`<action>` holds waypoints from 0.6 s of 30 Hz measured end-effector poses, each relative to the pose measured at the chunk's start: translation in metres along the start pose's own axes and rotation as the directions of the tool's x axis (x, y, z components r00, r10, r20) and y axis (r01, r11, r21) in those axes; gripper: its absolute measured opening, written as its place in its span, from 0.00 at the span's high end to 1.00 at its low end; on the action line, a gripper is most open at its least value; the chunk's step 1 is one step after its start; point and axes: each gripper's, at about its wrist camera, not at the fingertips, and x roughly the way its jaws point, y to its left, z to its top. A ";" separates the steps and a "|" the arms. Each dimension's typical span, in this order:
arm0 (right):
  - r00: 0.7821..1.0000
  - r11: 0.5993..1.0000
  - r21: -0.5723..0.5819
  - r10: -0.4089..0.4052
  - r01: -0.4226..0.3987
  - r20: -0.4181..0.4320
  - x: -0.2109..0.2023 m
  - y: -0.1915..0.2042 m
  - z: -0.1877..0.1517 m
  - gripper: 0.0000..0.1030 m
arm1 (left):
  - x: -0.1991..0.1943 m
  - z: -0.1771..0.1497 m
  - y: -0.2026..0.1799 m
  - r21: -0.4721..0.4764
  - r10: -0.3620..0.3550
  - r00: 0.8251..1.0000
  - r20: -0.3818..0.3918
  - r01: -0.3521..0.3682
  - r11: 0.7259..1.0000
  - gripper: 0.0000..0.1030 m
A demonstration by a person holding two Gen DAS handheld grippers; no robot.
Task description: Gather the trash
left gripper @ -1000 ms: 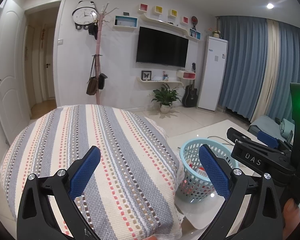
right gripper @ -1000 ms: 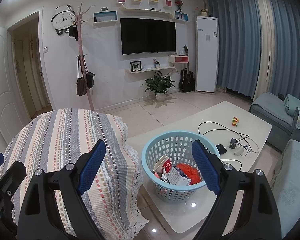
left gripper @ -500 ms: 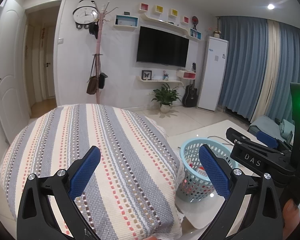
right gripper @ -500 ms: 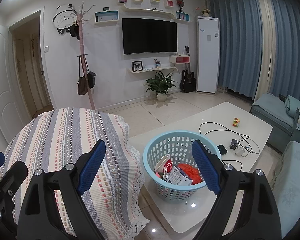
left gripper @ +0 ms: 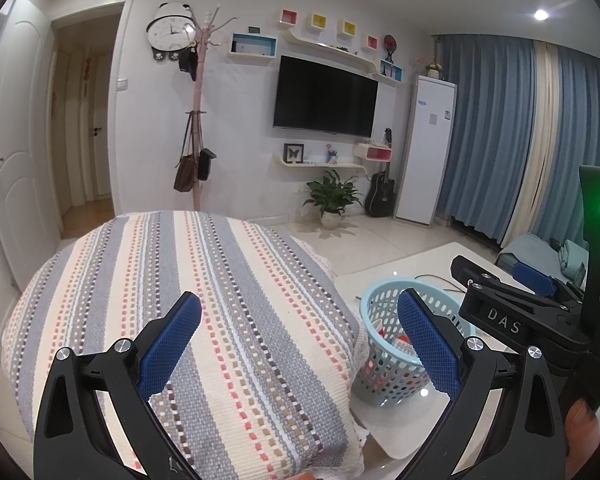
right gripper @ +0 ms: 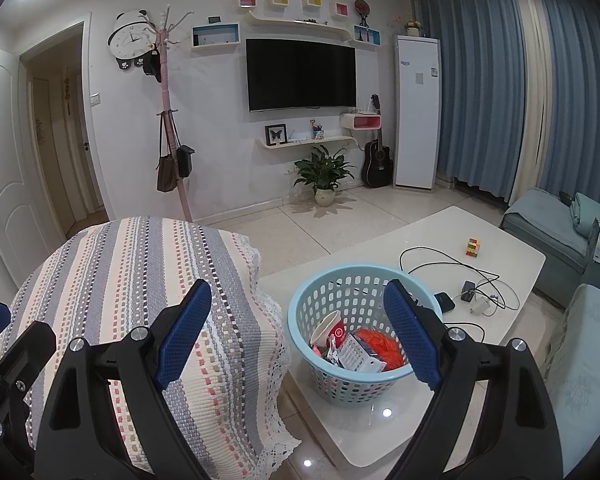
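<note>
A light blue perforated basket [right gripper: 340,284] stands on the near end of a white coffee table [right gripper: 512,256]; it also shows in the left wrist view [left gripper: 376,300]. Inside lie a red-and-white paper cup [right gripper: 332,330], a white printed carton [right gripper: 358,356] and an orange crumpled wrapper [right gripper: 380,342]. My right gripper [right gripper: 298,320] is open and empty, held above and in front of the basket. My left gripper [left gripper: 300,326] is open and empty over the striped cloth [left gripper: 204,292], left of the basket. The right gripper's body [left gripper: 508,316] shows at the right of the left wrist view.
A striped cloth covers a rounded seat [right gripper: 140,280] left of the table. On the table lie black cables [right gripper: 436,260], chargers [right gripper: 470,290] and a small colourful cube [right gripper: 473,247]. A teal sofa [right gripper: 548,228] stands at the right. A potted plant [right gripper: 324,176], guitar and coat rack line the far wall.
Both views have shifted very slightly; the right gripper has drifted a little, so the basket sits marginally more to the right. Both grippers stay open and empty.
</note>
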 end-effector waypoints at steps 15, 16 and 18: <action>1.000 1.000 -0.009 0.005 -0.005 0.003 -0.004 0.003 0.004 0.19 | -0.005 0.002 -0.005 0.017 0.011 1.000 0.009 -0.011 1.000 0.07; 1.000 1.000 -0.009 0.007 -0.007 0.001 -0.004 0.003 0.004 0.19 | -0.006 0.001 -0.004 0.016 0.012 1.000 0.009 -0.012 1.000 0.07; 1.000 1.000 -0.009 0.008 -0.008 -0.002 -0.003 0.004 0.004 0.19 | -0.005 0.002 -0.004 0.017 0.015 1.000 0.010 -0.015 1.000 0.07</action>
